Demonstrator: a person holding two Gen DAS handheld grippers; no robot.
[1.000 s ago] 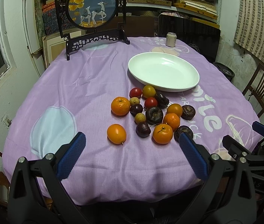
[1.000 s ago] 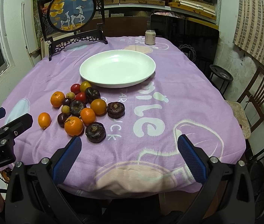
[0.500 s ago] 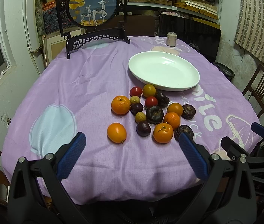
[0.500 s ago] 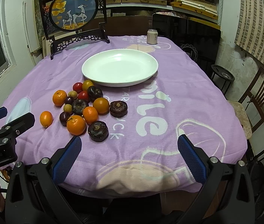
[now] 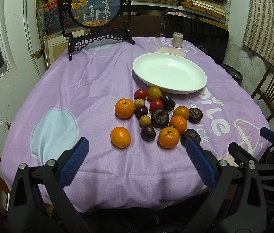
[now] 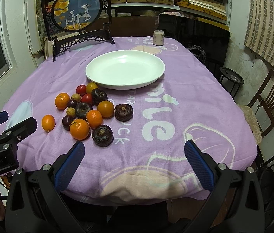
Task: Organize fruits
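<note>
A heap of fruit lies on the purple tablecloth: several oranges (image 5: 124,108), a lone orange (image 5: 120,137) nearest me, red tomatoes (image 5: 140,94), dark mangosteens (image 5: 159,117), dark plums and small longans. The heap also shows in the right wrist view, with an orange (image 6: 79,129) and a mangosteen (image 6: 102,135) at its front. A white oval plate (image 5: 169,72), also in the right wrist view (image 6: 125,69), stands empty just behind the heap. My left gripper (image 5: 137,155) is open and empty over the table's near edge. My right gripper (image 6: 135,158) is open and empty, to the right of the heap.
A round painted screen on a black stand (image 5: 96,5) stands at the table's back left. A small can (image 5: 177,39) stands at the back behind the plate. Wooden chairs (image 6: 268,101) and a black stool (image 6: 232,77) stand to the right of the table.
Both grippers have moved a little forward toward the fruit, so the heap and plate look slightly nearer. Both stay open and empty. No fruit has moved.
</note>
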